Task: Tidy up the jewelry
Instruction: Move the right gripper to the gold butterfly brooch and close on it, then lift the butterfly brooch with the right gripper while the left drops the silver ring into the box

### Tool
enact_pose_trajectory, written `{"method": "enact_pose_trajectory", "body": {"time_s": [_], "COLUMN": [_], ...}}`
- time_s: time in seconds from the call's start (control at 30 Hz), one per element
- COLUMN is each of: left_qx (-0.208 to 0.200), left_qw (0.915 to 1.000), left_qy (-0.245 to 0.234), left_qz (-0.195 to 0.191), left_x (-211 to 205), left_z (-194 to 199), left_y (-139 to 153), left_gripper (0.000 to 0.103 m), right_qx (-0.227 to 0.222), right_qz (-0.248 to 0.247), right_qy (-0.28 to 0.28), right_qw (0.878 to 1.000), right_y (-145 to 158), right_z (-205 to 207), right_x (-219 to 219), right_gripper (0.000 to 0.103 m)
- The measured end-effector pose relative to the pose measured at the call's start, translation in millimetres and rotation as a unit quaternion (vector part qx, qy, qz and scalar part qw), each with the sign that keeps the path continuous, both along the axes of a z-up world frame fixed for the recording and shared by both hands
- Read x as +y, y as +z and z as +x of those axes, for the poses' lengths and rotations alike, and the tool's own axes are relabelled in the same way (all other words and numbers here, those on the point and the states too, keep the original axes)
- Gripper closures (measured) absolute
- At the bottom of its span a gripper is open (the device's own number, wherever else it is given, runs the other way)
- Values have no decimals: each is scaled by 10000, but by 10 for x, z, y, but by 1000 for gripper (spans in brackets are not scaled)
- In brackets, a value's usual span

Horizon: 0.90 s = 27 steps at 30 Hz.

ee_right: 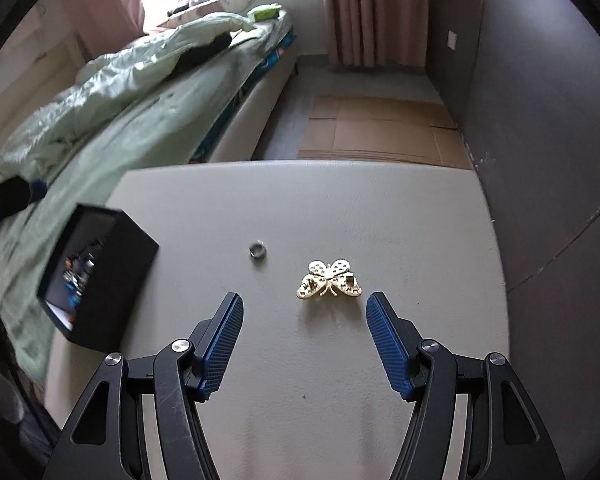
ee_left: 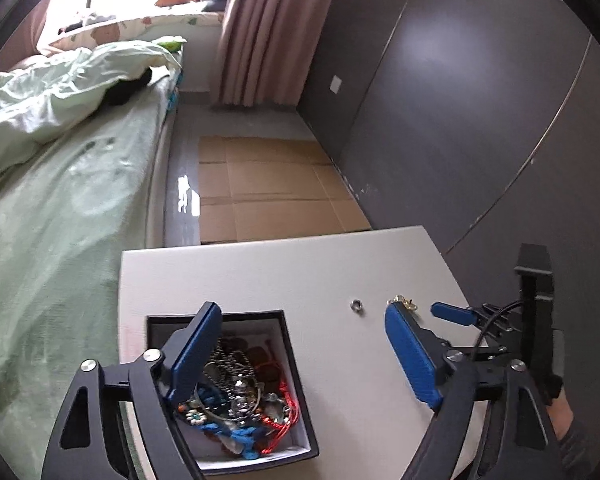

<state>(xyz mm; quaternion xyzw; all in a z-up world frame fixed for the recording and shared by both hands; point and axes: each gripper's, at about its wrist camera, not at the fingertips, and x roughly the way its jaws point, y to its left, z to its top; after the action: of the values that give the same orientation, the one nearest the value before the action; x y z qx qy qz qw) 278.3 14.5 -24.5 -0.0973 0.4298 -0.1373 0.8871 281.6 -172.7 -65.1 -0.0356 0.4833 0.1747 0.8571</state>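
Note:
A black jewelry box (ee_left: 296, 364) with a white inside holds a tangle of beads, chains and red cord (ee_left: 240, 396); it also shows in the right wrist view (ee_right: 112, 276) at the table's left edge. A gold butterfly brooch (ee_right: 329, 279) and a small silver ring (ee_right: 257, 249) lie on the white table (ee_right: 340, 208). My right gripper (ee_right: 304, 312) is open just short of the brooch, which sits between and ahead of its fingers. My left gripper (ee_left: 300, 320) is open and empty, with its left finger (ee_left: 196, 348) over the box. The ring (ee_left: 356, 304) and part of the brooch (ee_left: 404, 302) show there too.
A bed with green bedding (ee_left: 60, 184) runs along the table's left side. Flattened cardboard (ee_left: 268, 188) lies on the floor beyond the table. A dark grey wardrobe wall (ee_left: 480, 100) stands on the right. Pink curtains (ee_left: 268, 28) hang at the back.

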Motion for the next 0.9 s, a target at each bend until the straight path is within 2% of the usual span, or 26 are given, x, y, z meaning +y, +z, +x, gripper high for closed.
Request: {"method": "enact_pose_trajectory", "body": {"time_s": [0.2, 0.47, 0.57, 0.6, 0.73, 0.9], "left_qx": [-15, 10, -39, -33, 11, 123], "left_qw": [9996, 9996, 9994, 9993, 9992, 9983], "left_qy": [-152, -77, -114, -119, -152, -339], "left_qz": [232, 274, 332, 352, 364, 447], "left_x": [-133, -157, -208, -217, -252, -411], "left_z": [86, 202, 223, 237, 297, 369], "left_y": [-56, -105, -102, -106, -126, -180], "left_gripper": [23, 38, 38, 38, 39, 41], "right_qx": [154, 72, -19, -48, 8, 135], "right_qz": [-86, -229, -458, -536, -509, -137], "right_qy": [23, -12, -90, -123, -130, -273], "right_qw": [9998, 9997, 9989, 9985, 9986, 9994], "right_y": [-227, -238, -234, -243, -222, -112], "right_z": [96, 173, 163, 168, 185, 188], "right_x": [-54, 7, 29, 19, -45, -226], "right_gripper": [38, 39, 51, 59, 60, 61]}}
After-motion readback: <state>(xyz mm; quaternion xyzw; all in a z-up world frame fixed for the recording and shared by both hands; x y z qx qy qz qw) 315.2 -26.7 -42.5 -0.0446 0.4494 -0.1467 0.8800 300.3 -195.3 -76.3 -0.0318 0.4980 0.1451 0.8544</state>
